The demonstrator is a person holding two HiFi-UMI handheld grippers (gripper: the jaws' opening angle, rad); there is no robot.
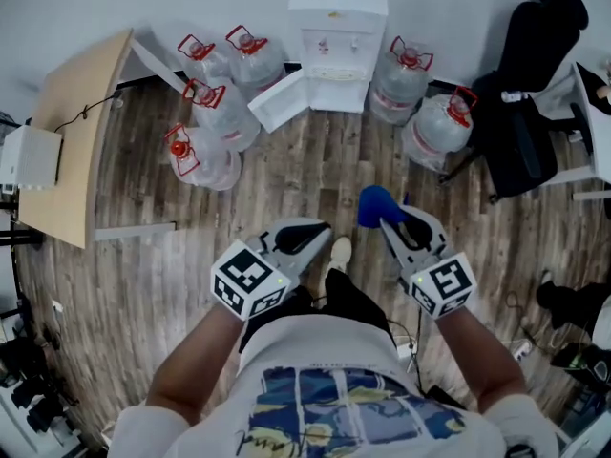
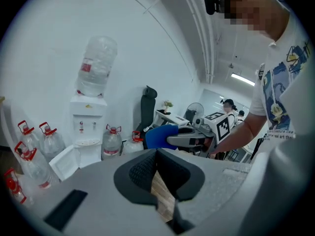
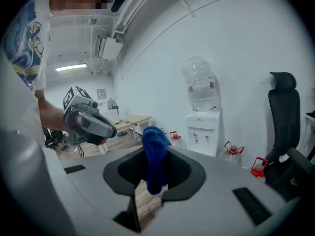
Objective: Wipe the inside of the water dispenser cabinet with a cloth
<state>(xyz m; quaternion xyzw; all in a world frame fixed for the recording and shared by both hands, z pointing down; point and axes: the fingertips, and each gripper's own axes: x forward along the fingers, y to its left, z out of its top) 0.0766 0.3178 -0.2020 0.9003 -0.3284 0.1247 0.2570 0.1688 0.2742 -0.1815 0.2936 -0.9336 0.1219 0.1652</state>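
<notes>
Right gripper [image 3: 155,167]: clamped on a crumpled blue fabric cloth [image 3: 154,154]. The cloth stands up between the pads, so its bunched end is free for wiping.
Left gripper [image 2: 157,167]: jaws pressed together with nothing between them, only floor showing through. It is held at waist level beside the right one and looks like the spare hand.
Task object: tall white water dispenser [image 1: 338,38] with a clear inverted bottle on top, standing against the wall straight ahead of the person and well apart from both grippers.
Cabinet: white lower door [image 1: 279,101] is swung open toward the jugs, so access is ready. The interior can't be seen from here.
Surroundings: clear plastic water jugs with red caps [image 1: 218,114] are clustered on both sides of the dispenser. A black office chair [image 1: 520,113] stands to the right and a light wooden desk [image 1: 72,132] to the left.
Floor: grey-brown wood planks [image 1: 315,160], open between the person and the dispenser.
Stage (judged): approach, wiping not yet begun.
Next (judged): walk in, crouch, and push the cloth end into the low opening.
Risk (judged): jugs crowd the door, and the cloth could slip loose when rubbed hard.
</notes>
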